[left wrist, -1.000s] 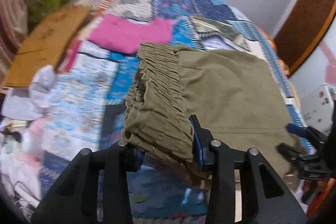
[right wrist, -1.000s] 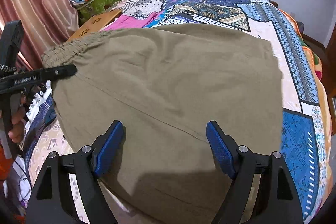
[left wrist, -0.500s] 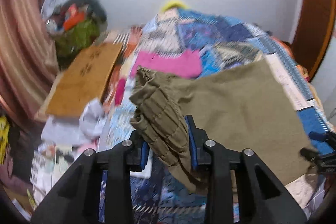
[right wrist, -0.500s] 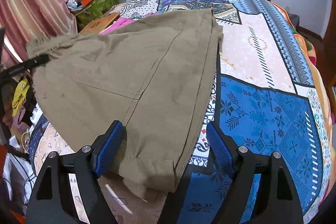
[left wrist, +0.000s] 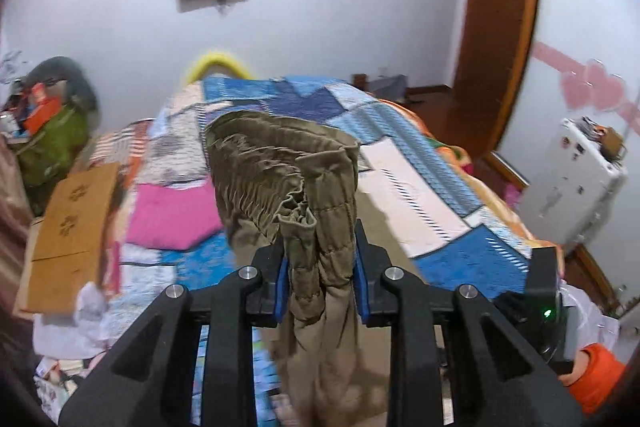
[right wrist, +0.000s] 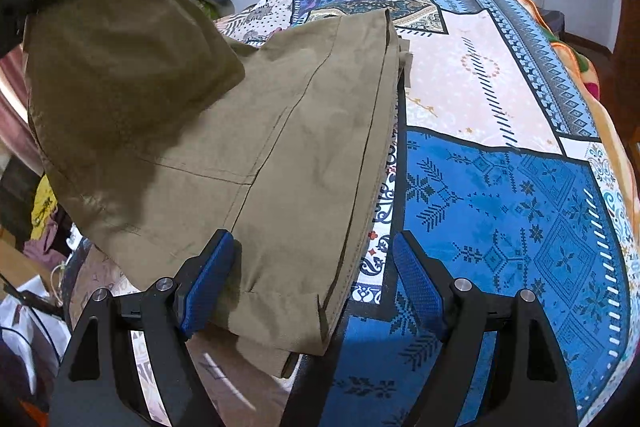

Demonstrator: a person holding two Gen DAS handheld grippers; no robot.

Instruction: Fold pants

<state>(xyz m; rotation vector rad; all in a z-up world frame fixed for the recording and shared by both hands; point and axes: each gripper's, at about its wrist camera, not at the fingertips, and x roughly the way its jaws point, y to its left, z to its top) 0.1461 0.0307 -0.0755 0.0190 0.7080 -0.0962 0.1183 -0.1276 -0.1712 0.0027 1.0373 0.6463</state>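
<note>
Bedroom with white walls, most of it taken up by a bed under a blue patchwork quilt, ahead of both grippers. Olive pants spread across the quilt's left half, one edge running just inside the right gripper's reach, the waistband end lifted clear of the bed. Soft, light, limp cloth by the look of it: likely to sag and slide wherever unsupported, best taken at the gathered elastic waistband or at a hemmed edge. Left gripper raised and pointing along the bed, pressed together on the bunched waistband, fabric hanging down between and below its blue pads. Right gripper low near the bed's near edge, spread wide, holding nothing, left pad over the cloth, right pad over bare quilt.
</note>
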